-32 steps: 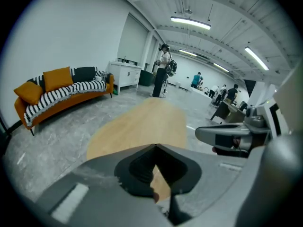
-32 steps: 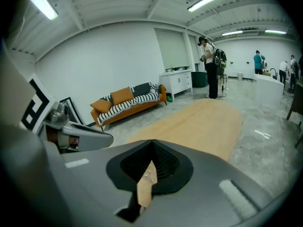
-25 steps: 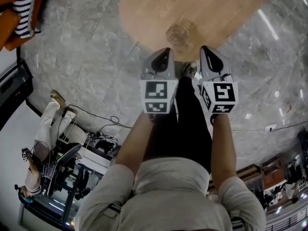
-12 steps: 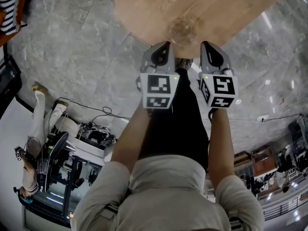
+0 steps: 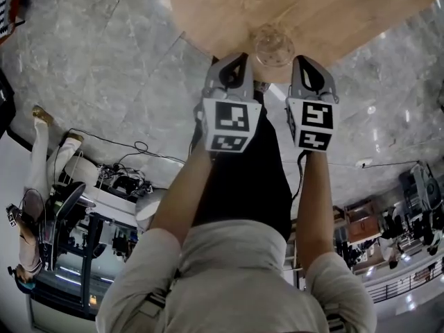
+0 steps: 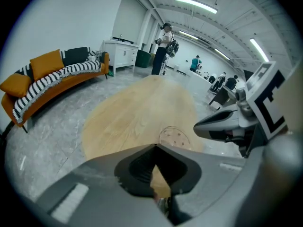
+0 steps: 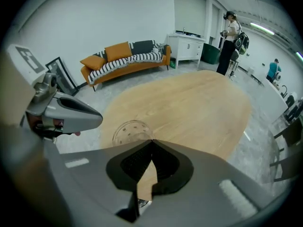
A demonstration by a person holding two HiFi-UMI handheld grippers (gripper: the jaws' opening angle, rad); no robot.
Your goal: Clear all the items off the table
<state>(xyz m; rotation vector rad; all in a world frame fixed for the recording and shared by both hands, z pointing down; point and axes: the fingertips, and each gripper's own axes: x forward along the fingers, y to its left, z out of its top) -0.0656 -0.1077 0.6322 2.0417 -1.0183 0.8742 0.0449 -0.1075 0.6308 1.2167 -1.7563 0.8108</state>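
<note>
A light wooden oval table fills the top of the head view. One clear glass dish with small dots rests near its near edge. My left gripper and right gripper are held side by side just short of that edge, with the dish between and slightly beyond their tips. In the left gripper view the dish lies ahead to the right of the shut jaw tips. The right gripper view has the dish ahead to the left of its shut tips. Neither gripper holds anything.
An orange sofa with a striped blanket stands beyond the table, beside a white cabinet. A person stands at the table's far end. Cables and equipment lie on the marble floor behind left, near another person.
Both grippers and my view have advanced toward the table. The dish now sits between the two gripper tips instead of well ahead of them. Both jaws stay shut.
</note>
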